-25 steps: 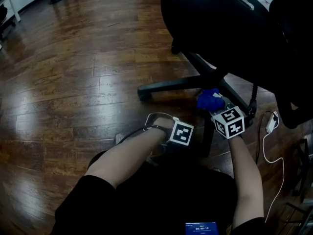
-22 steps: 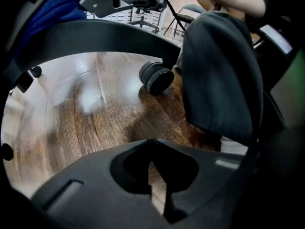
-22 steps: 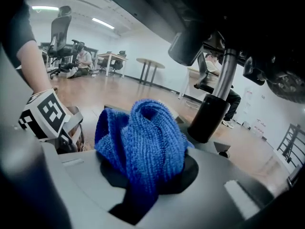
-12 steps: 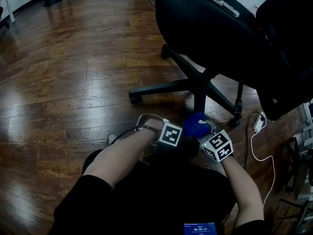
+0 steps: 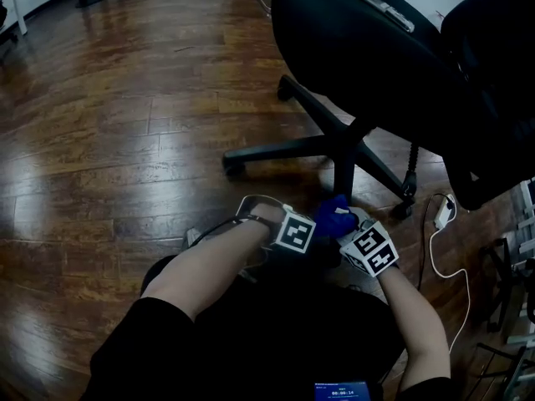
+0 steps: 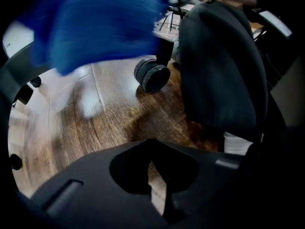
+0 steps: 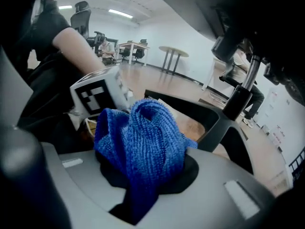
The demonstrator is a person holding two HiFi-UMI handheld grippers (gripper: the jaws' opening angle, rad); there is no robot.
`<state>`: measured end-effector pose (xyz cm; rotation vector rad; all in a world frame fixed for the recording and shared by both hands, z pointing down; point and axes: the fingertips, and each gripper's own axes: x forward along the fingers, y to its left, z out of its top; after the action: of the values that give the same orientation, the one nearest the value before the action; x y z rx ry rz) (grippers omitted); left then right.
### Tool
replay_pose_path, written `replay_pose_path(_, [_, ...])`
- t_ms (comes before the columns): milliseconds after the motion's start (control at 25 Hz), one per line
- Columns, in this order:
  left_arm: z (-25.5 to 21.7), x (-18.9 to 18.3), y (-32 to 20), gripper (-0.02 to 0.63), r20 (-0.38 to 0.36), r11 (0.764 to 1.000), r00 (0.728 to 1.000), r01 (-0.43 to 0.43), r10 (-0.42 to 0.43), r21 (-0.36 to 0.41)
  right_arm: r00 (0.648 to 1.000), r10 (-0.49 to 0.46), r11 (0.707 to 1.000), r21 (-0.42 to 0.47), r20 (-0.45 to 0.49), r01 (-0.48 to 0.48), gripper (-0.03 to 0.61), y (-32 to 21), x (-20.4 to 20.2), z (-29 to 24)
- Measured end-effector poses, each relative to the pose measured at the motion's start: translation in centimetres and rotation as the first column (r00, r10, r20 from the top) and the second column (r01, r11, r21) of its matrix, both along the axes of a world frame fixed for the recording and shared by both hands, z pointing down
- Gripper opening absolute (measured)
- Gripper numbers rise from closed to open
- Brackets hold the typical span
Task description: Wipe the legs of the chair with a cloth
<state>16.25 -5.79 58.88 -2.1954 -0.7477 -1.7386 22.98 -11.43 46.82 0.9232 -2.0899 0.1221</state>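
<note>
The black office chair's base [image 5: 344, 150] stands on the wood floor, one leg [image 5: 342, 186] running toward me. My right gripper [image 5: 355, 232] is shut on a bunched blue cloth [image 5: 334, 214], which lies at the near end of that leg. The right gripper view shows the cloth [image 7: 143, 137] filling the jaws of the right gripper [image 7: 143, 175], with the chair column [image 7: 240, 97] beyond. My left gripper [image 5: 297, 230] sits just left of the cloth, pointing steeply down. In its own view the left gripper [image 6: 155, 171] is shut and holds nothing, beside a caster [image 6: 152, 76] and the leg [image 6: 224, 66].
A white power strip and cable [image 5: 443, 211] lie on the floor right of the chair base. Other legs end in casters at the left [image 5: 234, 164] and right [image 5: 405, 209]. Metal rack frames [image 5: 510, 307] stand at the right edge. Wood floor [image 5: 125, 140] stretches to the left.
My right gripper carried the blue cloth from near the chair's hub along the near leg toward me, ending beside the left gripper. The left gripper stayed in place.
</note>
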Motion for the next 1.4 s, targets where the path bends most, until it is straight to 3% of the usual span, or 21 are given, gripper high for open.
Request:
replay_pose_path(120, [-0.1,0.1,0.0,0.0,-0.009,1.0,1.0,-0.002,0.001,-0.025,0.994,0.089,0.994,0.066,0.059,-0.092,0.08,-5.4,1.5,-1.9])
replay_pose_path(280, [-0.3,0.1,-0.1,0.0,-0.017,0.997,1.0,0.008,-0.009,-0.075,0.974,0.213,0.961,0.164,0.083,-0.224,0.08,-11.5,3.2,-3.9])
replay_pose_path(440, [-0.4,0.0,-0.4,0.0,-0.019,0.996,1.0,0.015,-0.017,-0.084,0.965,0.251,0.945,0.198,0.078,-0.261,0.08,-13.9,3.9,-4.8])
replay_pose_path(680, [-0.3,-0.1,-0.5,0.0,-0.012,0.999,1.0,0.026,-0.026,-0.046,0.969,0.245,0.948,0.2,0.036,-0.247,0.081,-11.7,3.2,-4.0])
replay_pose_path(880, [0.0,-0.6,-0.7,0.0,-0.006,0.999,0.999,0.044,-0.044,-0.008,0.988,0.135,0.98,0.157,-0.078,-0.122,0.083,-5.7,1.0,-1.4])
replay_pose_path(960, [-0.3,-1.1,-1.2,0.0,-0.003,0.999,1.0,0.027,-0.027,0.02,0.992,0.096,0.988,0.128,-0.076,-0.086,0.083,-3.0,0.4,-0.8])
replay_pose_path(1080, [-2.4,-2.0,-3.4,0.0,-0.064,0.995,0.995,0.085,-0.082,0.054,0.997,0.067,0.992,0.111,-0.044,-0.062,0.083,0.0,-0.2,-0.1])
replay_pose_path(1160, [-4.8,-2.3,-6.4,0.0,-0.181,0.982,0.973,0.164,-0.144,0.097,0.997,0.063,0.992,0.113,-0.041,-0.058,0.083,0.8,-0.3,0.2])
replay_pose_path(1200, [-6.4,-2.1,-8.3,0.0,-0.269,0.969,0.946,0.218,-0.181,0.114,0.997,0.061,0.993,0.109,-0.049,-0.056,0.083,0.9,-0.3,0.2])
replay_pose_path(1280, [-9.5,-2.3,-12.8,0.0,-0.427,0.926,0.863,0.355,-0.27,0.131,0.996,0.055,0.994,0.098,-0.064,-0.049,0.083,0.8,-0.3,0.2])
replay_pose_path(1320, [-10.6,-2.9,-15.0,0.0,-0.473,0.895,0.821,0.426,-0.319,0.136,0.996,0.053,0.994,0.097,-0.069,-0.047,0.083,0.9,-0.3,0.2])
replay_pose_path(1360, [-11.3,-3.6,-16.9,0.067,-0.499,0.868,0.788,0.479,-0.36,0.13,0.996,0.052,0.994,0.098,-0.073,-0.044,0.083,0.9,-0.4,0.2])
replay_pose_path(1400, [-11.7,-4.0,-18.1,0.192,-0.51,0.854,0.769,0.506,-0.386,0.116,0.996,0.049,0.994,0.101,-0.077,-0.042,0.083,0.9,-0.4,0.2])
